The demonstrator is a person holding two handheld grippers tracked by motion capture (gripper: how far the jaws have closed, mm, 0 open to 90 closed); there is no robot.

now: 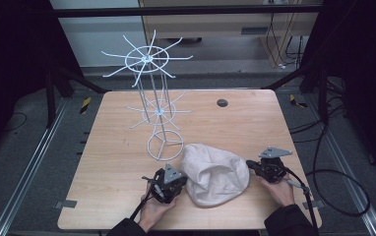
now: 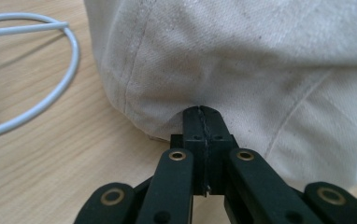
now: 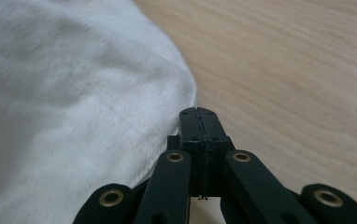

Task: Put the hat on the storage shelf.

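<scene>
A white cloth hat lies crumpled on the wooden table, near the front edge. My left gripper is at the hat's left side. In the left gripper view its jaws are shut, and the tips nose against the hat's lower hem with no cloth between them. My right gripper is at the hat's right side. Its jaws are also shut, and the tips rest just beside the hat's rim, over bare wood. A hand holds each gripper from the table's front.
A tall white wire rack with two tiers of spokes stands behind the hat on a ring base, part of which appears in the left gripper view. A small dark disc lies far back. Cables trail off the right side.
</scene>
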